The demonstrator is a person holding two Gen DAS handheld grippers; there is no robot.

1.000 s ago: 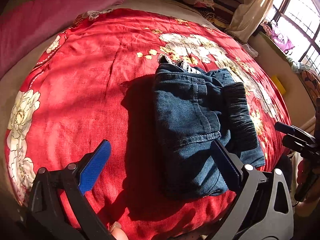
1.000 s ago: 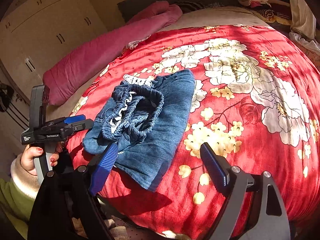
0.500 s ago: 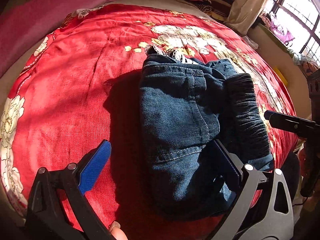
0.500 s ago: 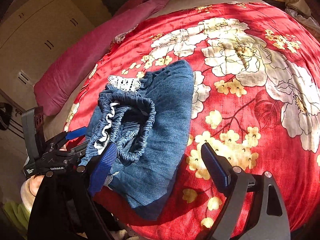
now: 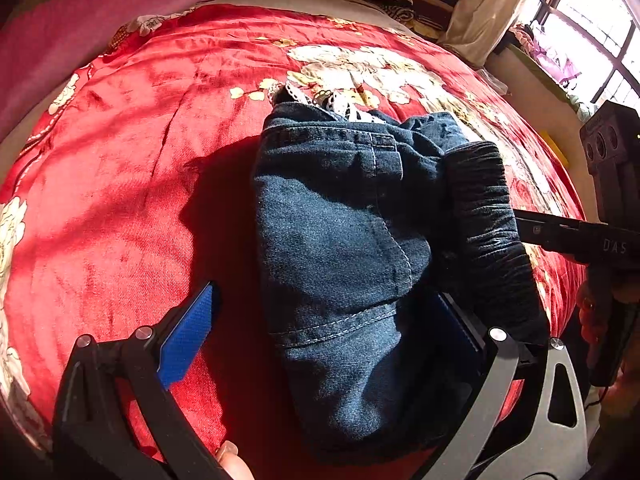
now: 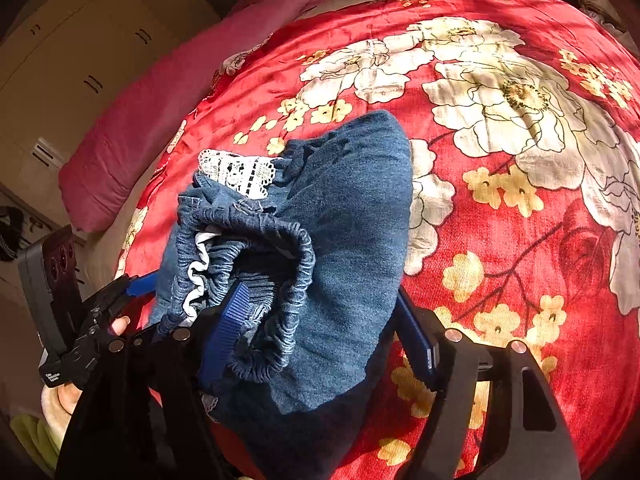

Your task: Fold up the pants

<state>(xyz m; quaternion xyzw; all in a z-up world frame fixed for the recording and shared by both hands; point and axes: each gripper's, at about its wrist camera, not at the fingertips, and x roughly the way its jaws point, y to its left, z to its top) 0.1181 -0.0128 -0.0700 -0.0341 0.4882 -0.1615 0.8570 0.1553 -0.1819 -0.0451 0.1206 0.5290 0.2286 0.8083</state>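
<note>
Left wrist view shows the folded dark blue denim pants (image 5: pixel 352 248) lying on the red floral velvet bedspread (image 5: pixel 120 184), a strip of white lace trim (image 5: pixel 320 100) poking out at their far edge. The left tongs (image 5: pixel 324 340) stand spread wide and grip nothing: the blue-padded left finger (image 5: pixel 186 340) sits over bare bedspread, apart from the cloth, while the right finger lies against the near part of the pants, beside the gathered elastic waistband (image 5: pixel 492 240). Right of the waistband, the black right tongs (image 5: pixel 560 236) reach in, their tip at the band's edge.

From the right wrist view, the right tongs (image 6: pixel 320 336) straddle the near end of the pants (image 6: pixel 344 240); their jaws have just been closing with the denim between them. One blue ribbed pad (image 6: pixel 228 328) lies on the bunched waistband opening, the other at the outer fold. Whether the pads press the cloth yet I cannot tell. The left tongs (image 6: pixel 132 284) show at the pants' left side, held by a hand (image 6: pixel 68 396). A pink rolled blanket (image 6: pixel 168 92) lies well beyond the tongs.
</note>
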